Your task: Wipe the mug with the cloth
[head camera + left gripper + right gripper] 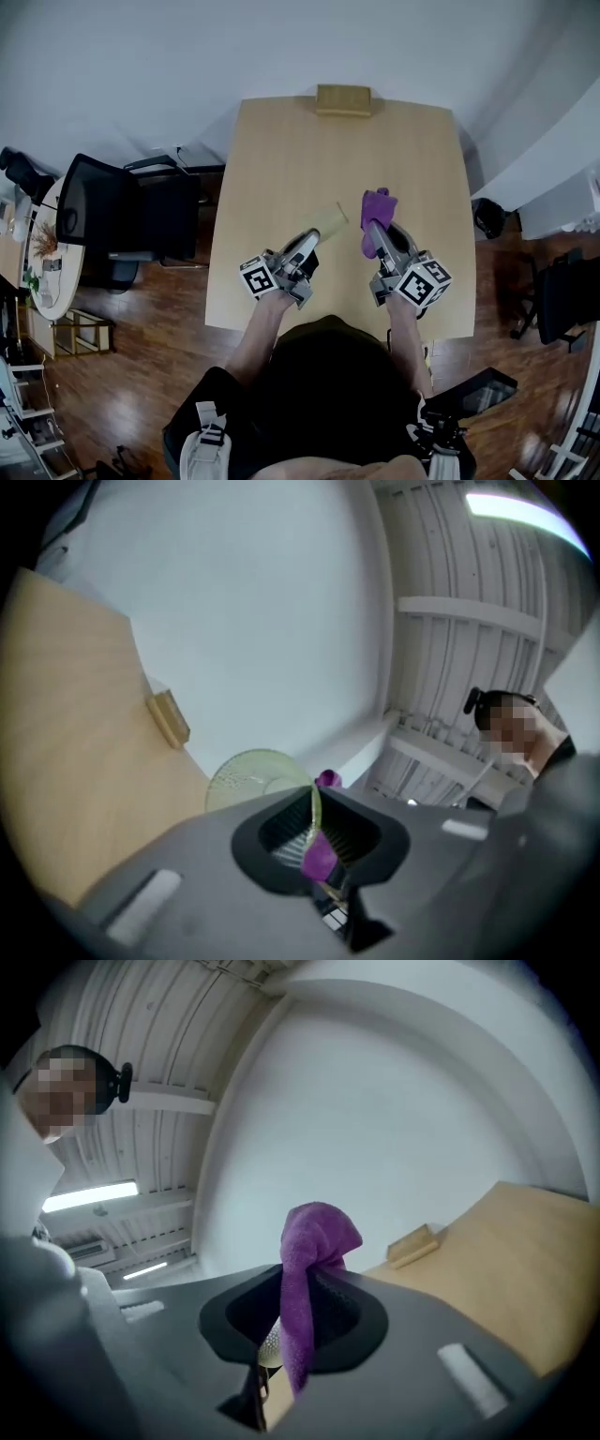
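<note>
Pale wooden table (281,178) below. My left gripper (313,241) clamps the mug (330,222); my right gripper (373,232) pinches the purple cloth (379,202).

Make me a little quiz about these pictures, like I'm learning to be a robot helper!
1. True or false: the right gripper holds the purple cloth.
2. What does the left gripper grip? A) mug B) spoon C) plate
3. Fill in: the wooden block sits at the table's far ____.
Key: 1 true; 2 A; 3 edge.
</note>
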Demonstrator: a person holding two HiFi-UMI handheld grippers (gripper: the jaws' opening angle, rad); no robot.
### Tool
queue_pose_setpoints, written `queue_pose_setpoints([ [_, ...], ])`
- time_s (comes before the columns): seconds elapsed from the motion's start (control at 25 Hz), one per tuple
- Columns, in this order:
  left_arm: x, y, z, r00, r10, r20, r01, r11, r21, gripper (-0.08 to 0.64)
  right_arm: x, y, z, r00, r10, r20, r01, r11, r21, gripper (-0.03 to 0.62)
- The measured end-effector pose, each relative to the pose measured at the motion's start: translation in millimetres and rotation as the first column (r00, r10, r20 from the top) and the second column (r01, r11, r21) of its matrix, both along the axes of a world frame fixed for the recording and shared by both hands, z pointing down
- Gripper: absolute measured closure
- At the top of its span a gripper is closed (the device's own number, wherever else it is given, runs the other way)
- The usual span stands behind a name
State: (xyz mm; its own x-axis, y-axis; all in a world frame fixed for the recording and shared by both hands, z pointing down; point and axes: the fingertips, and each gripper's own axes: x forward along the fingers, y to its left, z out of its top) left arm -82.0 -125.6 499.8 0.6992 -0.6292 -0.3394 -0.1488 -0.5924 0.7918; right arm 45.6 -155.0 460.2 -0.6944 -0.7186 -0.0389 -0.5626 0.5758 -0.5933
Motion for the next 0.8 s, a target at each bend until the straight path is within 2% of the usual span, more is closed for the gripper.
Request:
queue_pose_setpoints([
  [0.08, 13.2, 1.9, -7.3, 0.999, 0.033, -0.006, -0.032, 0.999, 0.009, 0.517, -25.6, 4.8, 9.4, 0.997, -0.069, -0.029, 0.070, 0.998, 0.008, 0.531],
  [0.16, 23.0, 3.6, -10.6, 0.998, 0.050, 0.022, -0.051, 0.999, 0.019, 0.507, -50.7, 14.4, 21.9, 0.988, -0.152, -0.036, 0.152, 0.988, -0.007, 0.531],
  [0.24, 23.2, 3.7, -9.7, 0.997, 0.053, 0.053, -0.054, 0.998, 0.022, 0.505, -70.3, 29.2, 28.6, 0.968, -0.252, -0.005, 0.252, 0.967, -0.037, 0.531],
  [0.36, 16.8, 1.2, -9.0, 0.998, 0.055, 0.036, -0.056, 0.998, 0.012, 0.511, -87.0, 42.9, 33.6, 0.927, -0.362, 0.092, 0.371, 0.922, -0.106, 0.532],
  [0.44, 9.8, -2.0, -6.8, 0.999, 0.038, -0.036, -0.038, 0.999, -0.011, 0.509, -92.3, 49.5, 40.3, 0.894, -0.426, 0.138, 0.445, 0.882, -0.157, 0.532],
  [0.52, -3.2, -6.7, -7.1, 0.982, 0.002, -0.189, -0.013, 0.998, -0.055, 0.512, -96.0, 59.0, 49.2, 0.869, -0.476, 0.135, 0.494, 0.848, -0.193, 0.532],
  [0.56, -9.4, -8.7, -9.0, 0.965, -0.015, -0.260, -0.004, 0.997, -0.074, 0.514, -93.0, 60.1, 51.9, 0.877, -0.465, 0.122, 0.481, 0.854, -0.197, 0.531],
  [0.64, -18.8, -11.3, -14.9, 0.938, -0.034, -0.345, 0.004, 0.996, -0.088, 0.514, -71.7, 47.6, 43.7, 0.924, -0.356, 0.139, 0.375, 0.914, -0.156, 0.531],
  [0.72, -25.3, -13.0, -22.3, 0.921, -0.038, -0.387, 0.005, 0.996, -0.084, 0.515, -37.1, 22.0, 17.5, 0.957, -0.184, 0.225, 0.204, 0.977, -0.066, 0.531],
  [0.8, -25.4, -12.1, -30.3, 0.915, -0.025, -0.403, -0.005, 0.997, -0.072, 0.517, -14.5, 4.0, -6.5, 0.958, -0.075, 0.278, 0.076, 0.997, 0.009, 0.531],
])
